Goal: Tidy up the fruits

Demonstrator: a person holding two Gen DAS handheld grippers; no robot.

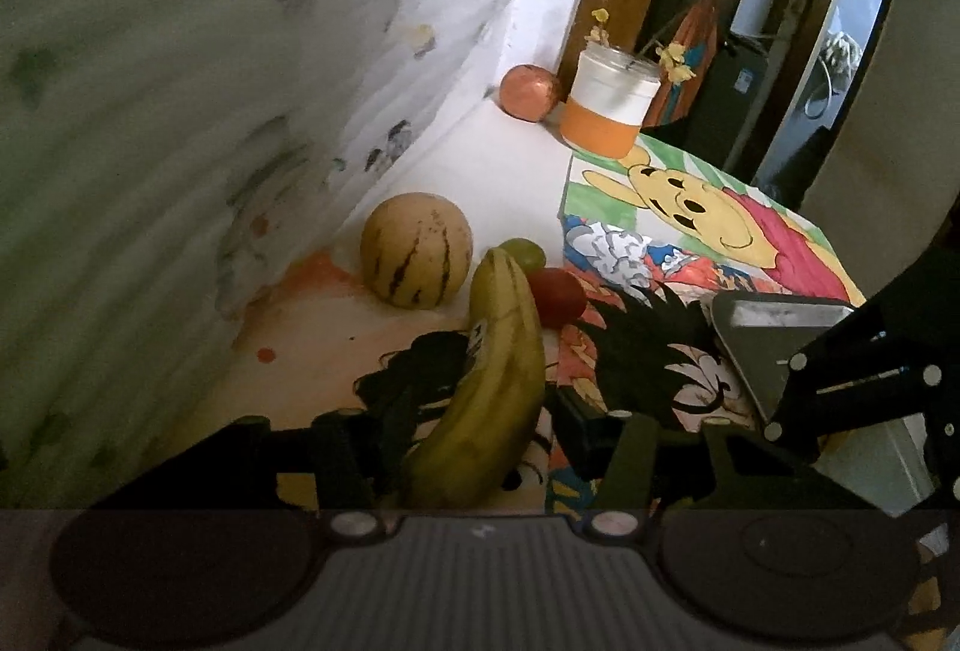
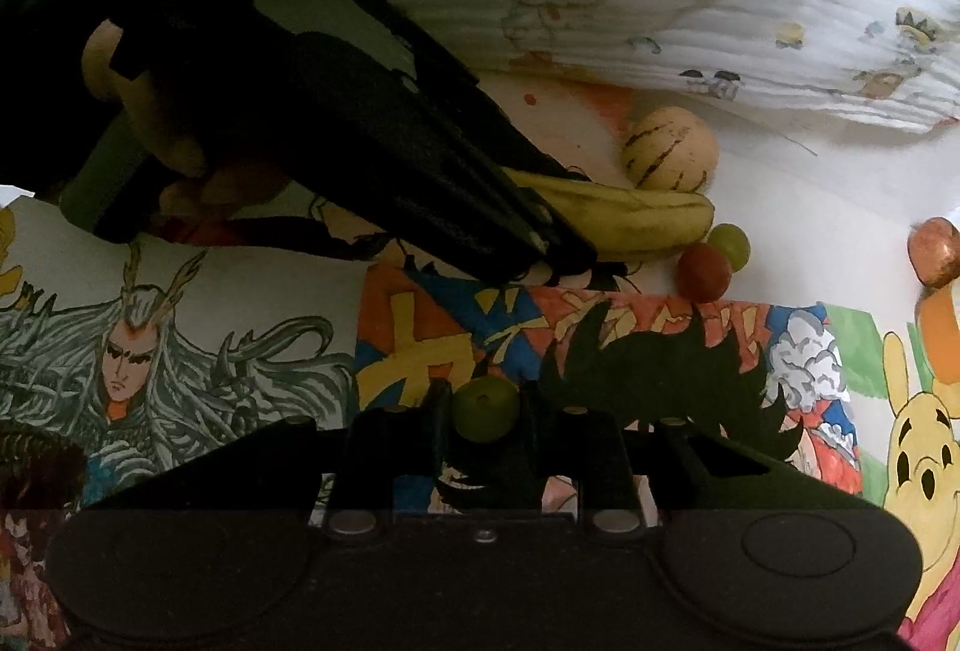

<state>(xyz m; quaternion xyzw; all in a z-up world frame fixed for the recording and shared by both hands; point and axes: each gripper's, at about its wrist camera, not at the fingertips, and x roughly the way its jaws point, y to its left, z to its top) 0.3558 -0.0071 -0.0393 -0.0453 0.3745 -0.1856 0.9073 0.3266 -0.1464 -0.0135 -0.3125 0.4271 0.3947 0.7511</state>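
My left gripper (image 1: 474,435) is shut on a yellow banana (image 1: 492,381), whose tip lies close to a striped round melon (image 1: 416,249), a green grape (image 1: 523,252) and a small red fruit (image 1: 558,296). My right gripper (image 2: 486,411) is shut on a green grape (image 2: 485,407) above the painted sheets. In the right wrist view the left gripper (image 2: 558,246) comes in from the upper left and holds the banana (image 2: 624,219) beside the melon (image 2: 669,147), the red fruit (image 2: 703,272) and the other green grape (image 2: 729,243).
An orange-red apple (image 1: 530,92) and a white and orange cup (image 1: 609,106) with yellow flowers stand at the far end. Cartoon paintings (image 1: 708,225) cover the white table (image 1: 492,159). A patterned white quilt (image 1: 180,111) borders the left side.
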